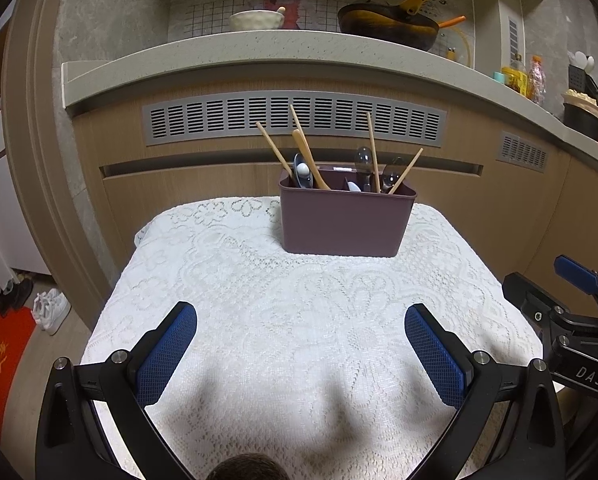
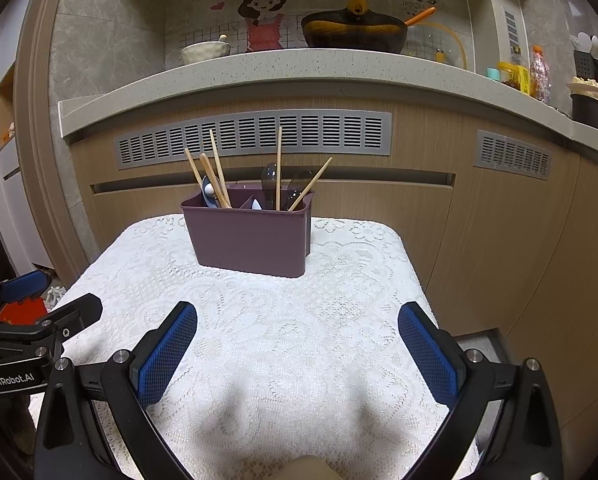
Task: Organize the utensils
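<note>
My left gripper (image 1: 301, 344) hangs over the lace-covered tabletop (image 1: 259, 280), jaws spread wide, nothing between the blue pads, nothing touched. My right gripper (image 2: 298, 344) is the same: jaws released, wide apart, empty, hovering above the cloth. Ahead, at the far edge of the tabletop, stands the maroon utensil caddy (image 1: 345, 220), upright, its long side facing me. Wooden chopsticks (image 1: 373, 152) stick up out of it, some near vertical, others leaning outward left and right. Spoons (image 1: 362, 160) stand among them, bowls up. Each gripper shows at the edge of the other's view, side by side, well short of the caddy.
</note>
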Available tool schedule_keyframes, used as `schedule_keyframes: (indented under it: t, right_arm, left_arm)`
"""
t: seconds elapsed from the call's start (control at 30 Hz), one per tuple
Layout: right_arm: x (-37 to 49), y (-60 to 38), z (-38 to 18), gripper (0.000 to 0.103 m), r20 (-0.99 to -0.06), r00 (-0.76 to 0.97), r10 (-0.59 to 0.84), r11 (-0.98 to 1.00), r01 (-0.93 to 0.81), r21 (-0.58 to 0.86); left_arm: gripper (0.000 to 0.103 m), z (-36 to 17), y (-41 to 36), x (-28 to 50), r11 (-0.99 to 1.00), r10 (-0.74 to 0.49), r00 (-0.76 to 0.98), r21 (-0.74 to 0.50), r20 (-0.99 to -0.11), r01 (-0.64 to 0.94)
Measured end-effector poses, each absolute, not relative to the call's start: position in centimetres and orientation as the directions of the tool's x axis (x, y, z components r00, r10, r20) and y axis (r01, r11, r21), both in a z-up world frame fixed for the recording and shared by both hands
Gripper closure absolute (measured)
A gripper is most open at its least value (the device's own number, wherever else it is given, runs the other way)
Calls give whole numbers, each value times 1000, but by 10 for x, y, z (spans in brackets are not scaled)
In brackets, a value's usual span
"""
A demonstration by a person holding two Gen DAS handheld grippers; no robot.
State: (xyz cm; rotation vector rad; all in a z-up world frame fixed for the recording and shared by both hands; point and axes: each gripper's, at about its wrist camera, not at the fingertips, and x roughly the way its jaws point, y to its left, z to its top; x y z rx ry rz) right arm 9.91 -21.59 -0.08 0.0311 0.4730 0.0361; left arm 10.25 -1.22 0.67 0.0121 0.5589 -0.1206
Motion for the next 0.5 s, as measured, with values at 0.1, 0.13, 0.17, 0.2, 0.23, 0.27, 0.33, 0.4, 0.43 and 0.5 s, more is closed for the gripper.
schedule_keyframes:
  t: [0.1, 0.13, 0.17, 0.2, 0.23, 0.27, 0.33, 0.4, 0.43, 0.5]
  right_arm:
    - [98, -215, 0, 3, -452, 891, 42, 999, -28, 38]
    - [97, -215, 1, 3, -451, 892, 43, 999, -29, 37]
    - [97, -215, 1, 3, -449, 892, 43, 999, -29, 38]
    - [97, -215, 2, 3, -449, 893, 44, 999, -31, 38]
    - [97, -215, 2, 3, -448, 893, 45, 999, -31, 38]
    - [96, -215, 2, 3, -447, 893, 46, 999, -32, 38]
    - [95, -215, 3, 3, -446, 894, 47, 999, -33, 38]
    - [94, -215, 3, 3, -444, 895, 49, 999, -35, 39]
    - [94, -215, 4, 3, -444, 895, 49, 999, -35, 40]
    - [94, -216, 4, 3, -443, 895, 50, 999, -36, 40]
  left_arm:
    - [0, 8, -12, 102, 992, -117, 839, -26, -532, 122]
    - [0, 8, -12, 101, 992, -121, 838, -28, -533, 125]
    - [0, 8, -12, 101, 992, -122, 837, -28, -533, 127]
    - [0, 8, -12, 101, 991, -122, 838, -25, -532, 128]
    - [0, 8, -12, 101, 992, -120, 838, -22, -532, 128]
    - [0, 8, -13, 100, 992, -118, 839, -19, -531, 128]
    - [0, 8, -14, 99, 992, -116, 840, -13, -530, 128]
    - [0, 7, -13, 98, 992, -111, 840, -14, -531, 123]
    - [0, 7, -12, 97, 993, -107, 841, -15, -530, 117]
    - [0, 6, -10, 99, 993, -103, 836, -15, -540, 113]
